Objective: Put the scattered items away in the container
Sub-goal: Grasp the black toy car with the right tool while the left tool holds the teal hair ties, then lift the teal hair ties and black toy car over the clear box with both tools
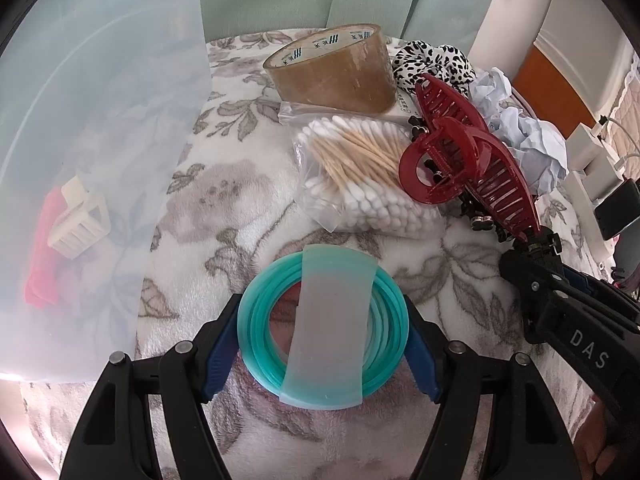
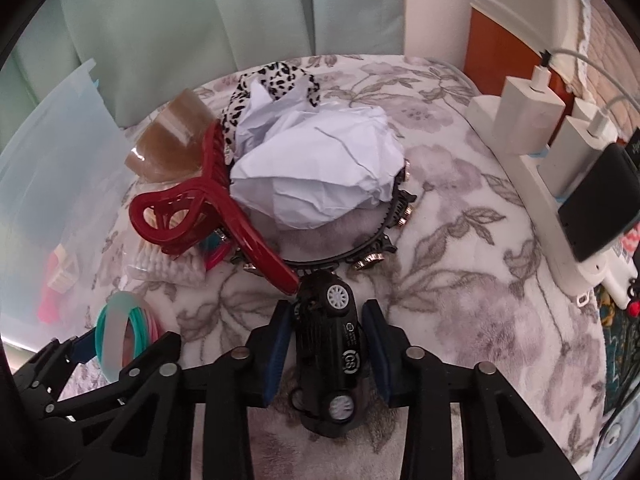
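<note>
My left gripper (image 1: 322, 348) is shut on a bundle of teal rings (image 1: 256, 320) wrapped in a frosted band, held low over the floral blanket. The same teal rings (image 2: 120, 328) show at the lower left of the right wrist view. A translucent container (image 1: 100, 120) stands just left of them, with a white claw clip (image 1: 80, 220) and something pink inside. My right gripper (image 2: 326, 344) is shut on a black toy car (image 2: 332, 340) that lies on its side, nose against a red claw clip (image 2: 224, 204). From the left wrist view the right gripper (image 1: 536, 244) sits at the clip's lower end.
A brown tape roll (image 1: 336, 68), a bag of cotton swabs (image 1: 360, 176), a leopard scrunchie (image 1: 432, 64), crumpled paper (image 2: 316, 168) and a black studded headband (image 2: 380, 248) are piled behind the grippers. A power strip with chargers (image 2: 552, 168) lines the blanket's right edge.
</note>
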`<act>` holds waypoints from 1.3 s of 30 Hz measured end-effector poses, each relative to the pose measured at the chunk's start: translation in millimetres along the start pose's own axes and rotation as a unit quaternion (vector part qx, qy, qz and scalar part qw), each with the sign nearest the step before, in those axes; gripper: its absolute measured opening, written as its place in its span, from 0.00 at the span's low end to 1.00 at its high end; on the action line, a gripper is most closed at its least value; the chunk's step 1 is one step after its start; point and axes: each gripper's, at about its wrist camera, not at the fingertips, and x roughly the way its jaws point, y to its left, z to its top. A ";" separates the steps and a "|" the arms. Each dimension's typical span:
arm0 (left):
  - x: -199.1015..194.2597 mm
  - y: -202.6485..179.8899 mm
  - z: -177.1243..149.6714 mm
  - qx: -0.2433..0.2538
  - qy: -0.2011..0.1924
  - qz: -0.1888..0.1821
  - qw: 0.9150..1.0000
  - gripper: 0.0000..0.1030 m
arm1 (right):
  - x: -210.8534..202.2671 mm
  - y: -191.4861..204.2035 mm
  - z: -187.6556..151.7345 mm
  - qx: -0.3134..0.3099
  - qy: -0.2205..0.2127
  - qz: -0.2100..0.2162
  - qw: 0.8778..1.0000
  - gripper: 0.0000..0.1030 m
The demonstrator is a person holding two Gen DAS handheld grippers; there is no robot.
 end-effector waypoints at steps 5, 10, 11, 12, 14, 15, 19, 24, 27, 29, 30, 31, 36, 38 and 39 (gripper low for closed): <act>0.4 3.3 -2.2 -0.003 0.001 -0.002 1.000 0.72 | -5.4 -4.4 -5.2 0.017 0.007 0.009 1.000 0.33; -0.3 5.1 -6.5 -0.002 0.006 0.005 1.000 0.71 | -13.6 -10.8 -11.4 0.038 0.015 0.022 0.999 0.33; -1.0 5.4 -7.6 -0.002 0.007 0.006 1.000 0.70 | -15.2 -12.1 -12.7 0.042 0.017 0.024 0.999 0.33; -1.8 5.6 -9.0 -0.003 0.008 0.007 1.000 0.70 | -18.0 -13.1 -14.5 0.045 0.018 0.026 0.998 0.33; -3.8 6.2 -12.2 -0.003 0.011 0.009 1.000 0.70 | -24.7 -15.0 -18.5 0.050 0.017 0.027 0.998 0.33; -4.9 6.5 -13.9 -0.004 0.012 0.009 1.000 0.70 | -28.2 -16.2 -20.4 0.051 0.016 0.028 0.998 0.33; -11.3 10.5 -21.1 -0.015 0.016 -0.002 1.000 0.69 | -42.1 -20.5 -27.0 0.060 0.011 0.029 0.998 0.33; -29.8 13.0 -27.8 -0.026 0.007 -0.016 1.000 0.69 | -62.3 -23.9 -30.6 0.068 -0.002 0.031 0.997 0.33; -49.0 5.6 -26.5 -0.023 -0.013 -0.025 0.999 0.69 | -74.7 -24.7 -28.8 0.070 -0.016 0.033 0.997 0.33; -60.1 -6.9 -20.1 -0.022 -0.029 -0.029 0.999 0.69 | -81.9 -26.6 -24.3 0.071 -0.027 0.036 0.996 0.33; -64.4 -8.7 -17.1 -0.024 -0.036 -0.031 0.999 0.69 | -90.2 -24.6 -26.3 0.070 -0.033 0.037 0.996 0.33; -72.4 -8.9 -16.1 -0.027 -0.045 -0.034 0.998 0.69 | -99.9 -21.7 -27.9 0.069 -0.040 0.038 0.996 0.33; -127.2 -4.4 16.3 -0.047 -0.081 -0.034 0.995 0.69 | -136.5 -11.0 -17.5 0.062 -0.079 0.055 0.993 0.33; -145.5 -1.3 21.6 -0.051 -0.098 -0.031 0.993 0.69 | -152.4 -7.7 -11.7 0.062 -0.097 0.064 0.991 0.33; -153.8 -0.2 24.3 -0.051 -0.107 -0.029 0.992 0.69 | -160.1 -5.2 -8.1 0.062 -0.107 0.071 0.990 0.33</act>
